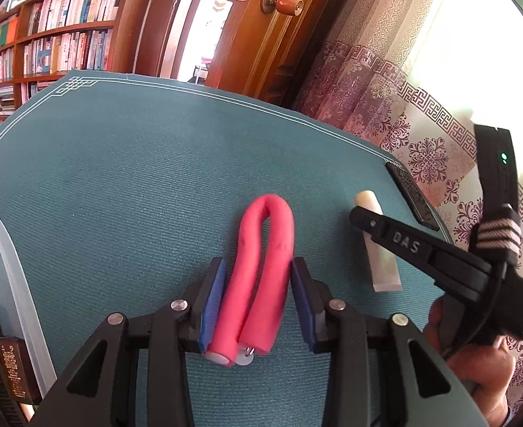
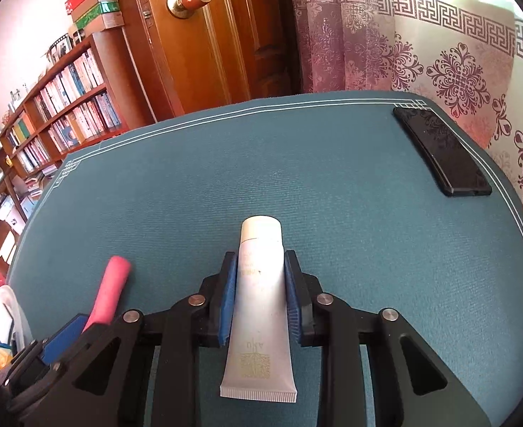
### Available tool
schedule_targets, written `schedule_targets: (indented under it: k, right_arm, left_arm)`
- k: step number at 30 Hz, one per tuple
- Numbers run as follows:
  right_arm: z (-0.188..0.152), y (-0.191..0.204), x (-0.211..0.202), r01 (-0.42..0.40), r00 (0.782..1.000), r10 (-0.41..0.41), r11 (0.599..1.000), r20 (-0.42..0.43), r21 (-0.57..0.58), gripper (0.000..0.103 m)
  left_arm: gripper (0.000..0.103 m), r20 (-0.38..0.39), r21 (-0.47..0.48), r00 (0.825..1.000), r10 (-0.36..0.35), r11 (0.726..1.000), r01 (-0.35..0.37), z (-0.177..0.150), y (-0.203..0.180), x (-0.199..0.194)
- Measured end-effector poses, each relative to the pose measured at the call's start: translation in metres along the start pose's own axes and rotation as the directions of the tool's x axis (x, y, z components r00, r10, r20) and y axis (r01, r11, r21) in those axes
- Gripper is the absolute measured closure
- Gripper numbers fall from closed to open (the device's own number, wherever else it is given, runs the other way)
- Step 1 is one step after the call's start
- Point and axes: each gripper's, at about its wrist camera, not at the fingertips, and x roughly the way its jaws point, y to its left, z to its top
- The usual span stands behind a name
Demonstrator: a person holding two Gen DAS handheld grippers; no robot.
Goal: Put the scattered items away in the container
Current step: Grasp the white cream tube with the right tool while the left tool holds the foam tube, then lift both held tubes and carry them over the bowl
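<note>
Left gripper (image 1: pixel 256 284) brackets folded pink foam roller (image 1: pixel 261 267), pads unclosed; right gripper (image 2: pixel 261 284) clamps white cream tube (image 2: pixel 259 302), both readied for the container (image 1: pixel 9 284).

A pink foam roller (image 1: pixel 257 277), bent double into a narrow U with its bend pointing away and its two capped ends side by side, is laid on the teal surface (image 1: pixel 126 185). A white squeeze tube (image 2: pixel 259 306) with gold print is laid flat to its right, cap end pointing away and crimped end nearest. A translucent container (image 1: pixel 9 284) is seen at the left edge, with only part of its rim visible.
</note>
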Motion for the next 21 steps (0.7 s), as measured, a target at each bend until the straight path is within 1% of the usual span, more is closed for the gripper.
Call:
schedule_targets:
  k: [8, 12, 13, 15, 17, 18, 21]
  right_arm:
    - [-0.022, 0.004, -0.044, -0.056, 0.998, 0.056, 0.998, 0.029, -0.007, 0.075]
    - [-0.032, 0.006, -0.059, -0.074, 0.997, 0.074, 0.997, 0.035, 0.001, 0.075]
    - [-0.034, 0.006, -0.062, -0.074, 0.997, 0.074, 0.997, 0.037, 0.001, 0.075]
    - [-0.039, 0.007, -0.066, -0.071, 0.997, 0.071, 0.997, 0.036, 0.003, 0.075]
    - [-0.044, 0.005, -0.068, -0.070, 0.997, 0.069, 0.998, 0.028, 0.009, 0.075]
    - [-0.046, 0.005, -0.069, -0.069, 0.997, 0.068, 0.998, 0.026, 0.012, 0.075]
    - [-0.054, 0.004, -0.074, -0.064, 0.998, 0.064, 0.998, 0.022, 0.021, 0.075]
  left_arm:
    - [0.068, 0.023, 0.014, 0.999, -0.031, 0.999, 0.031, 0.003, -0.003, -0.009]
    - [0.068, -0.005, 0.026, 0.999, -0.038, 0.999, 0.038, 0.004, -0.002, -0.003]
    - [0.068, -0.012, 0.024, 0.999, -0.033, 0.999, 0.033, 0.003, -0.001, -0.001]
    - [0.062, -0.032, 0.028, 0.999, -0.032, 0.999, 0.033, 0.003, -0.001, 0.005]
    - [0.054, -0.053, 0.043, 0.998, -0.024, 0.999, 0.027, 0.001, -0.001, 0.011]
    - [0.053, -0.063, 0.052, 0.998, -0.021, 0.998, 0.024, 0.000, -0.002, 0.013]
    - [0.052, -0.057, 0.090, 0.998, -0.005, 0.996, 0.011, -0.001, -0.006, 0.014]
